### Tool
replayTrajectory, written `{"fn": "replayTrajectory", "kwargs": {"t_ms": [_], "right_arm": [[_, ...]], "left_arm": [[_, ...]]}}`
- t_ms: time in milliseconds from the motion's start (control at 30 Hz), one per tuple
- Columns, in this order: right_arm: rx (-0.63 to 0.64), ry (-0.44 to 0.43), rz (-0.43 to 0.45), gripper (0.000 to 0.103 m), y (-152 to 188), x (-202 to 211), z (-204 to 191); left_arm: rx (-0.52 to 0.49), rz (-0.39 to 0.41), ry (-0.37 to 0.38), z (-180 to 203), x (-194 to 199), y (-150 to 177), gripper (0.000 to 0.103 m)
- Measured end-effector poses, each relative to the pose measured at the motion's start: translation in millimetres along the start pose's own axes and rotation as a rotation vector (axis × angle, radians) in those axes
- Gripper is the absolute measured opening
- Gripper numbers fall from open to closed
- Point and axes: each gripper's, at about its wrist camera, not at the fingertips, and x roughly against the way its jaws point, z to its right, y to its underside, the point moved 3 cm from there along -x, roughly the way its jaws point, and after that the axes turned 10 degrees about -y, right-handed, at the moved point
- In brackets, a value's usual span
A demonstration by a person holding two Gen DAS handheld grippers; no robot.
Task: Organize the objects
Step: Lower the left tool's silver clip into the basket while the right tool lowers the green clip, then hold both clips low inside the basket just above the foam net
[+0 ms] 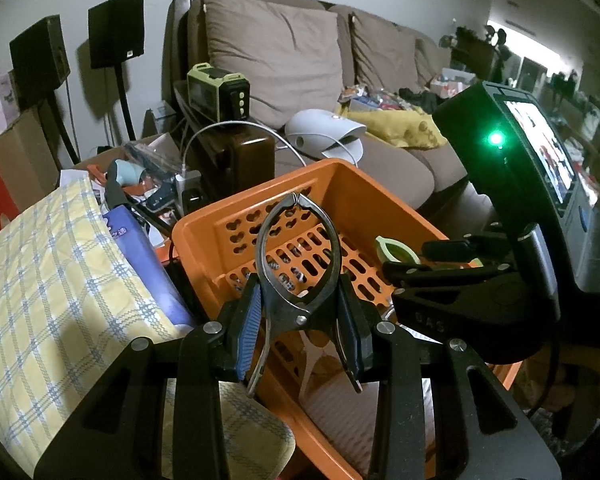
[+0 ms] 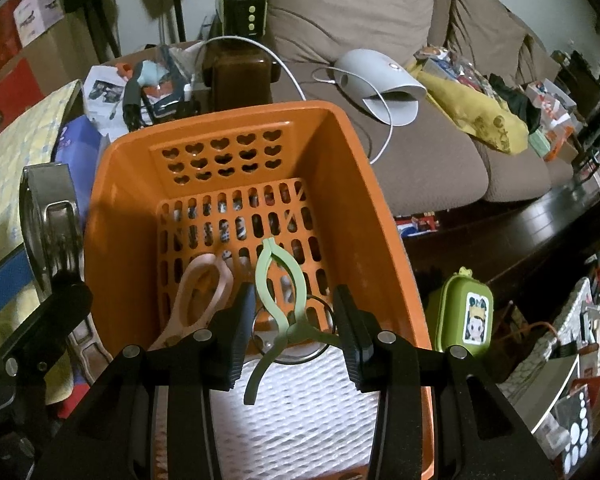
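Note:
An orange plastic basket with heart-shaped holes stands in front of me. My left gripper is shut on a large steel clip, held upright over the basket's near left side. This clip also shows edge-on in the right wrist view, with the left gripper beneath it. My right gripper is shut on a pale green plastic clip over the basket's floor. The right gripper and its green clip also appear at the basket's right rim. A pink clip lies inside the basket.
A white ribbed pad fills the basket's near end. A yellow checked cloth lies to the left. Behind the basket is a brown sofa with a white device and cable. A green case stands to the right.

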Motion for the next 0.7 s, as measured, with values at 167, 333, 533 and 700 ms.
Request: {"fn": "replayTrajectory", "kwargs": {"t_ms": [167, 333, 533, 700], "right_arm": [[0.003, 0.001, -0.010, 0.040, 0.9, -2.1, -0.5], [0.009, 0.004, -0.017, 0.040, 1.7, -3.1, -1.3], [0.012, 0.007, -0.030, 0.040, 2.9, -6.1, -2.0], [0.021, 0.010, -0.047, 0.040, 3.8, -10.2, -3.6]], "left_arm": [[-0.006, -0.006, -0.002, 1.6, -1.4, 0.2, 0.033], [-0.010, -0.011, -0.003, 2.6, -2.9, 1.0, 0.033], [-0.010, -0.019, 0.000, 3.5, -5.2, 2.0, 0.033], [-0.008, -0.024, 0.003, 3.3, -6.1, 2.2, 0.033]]}}
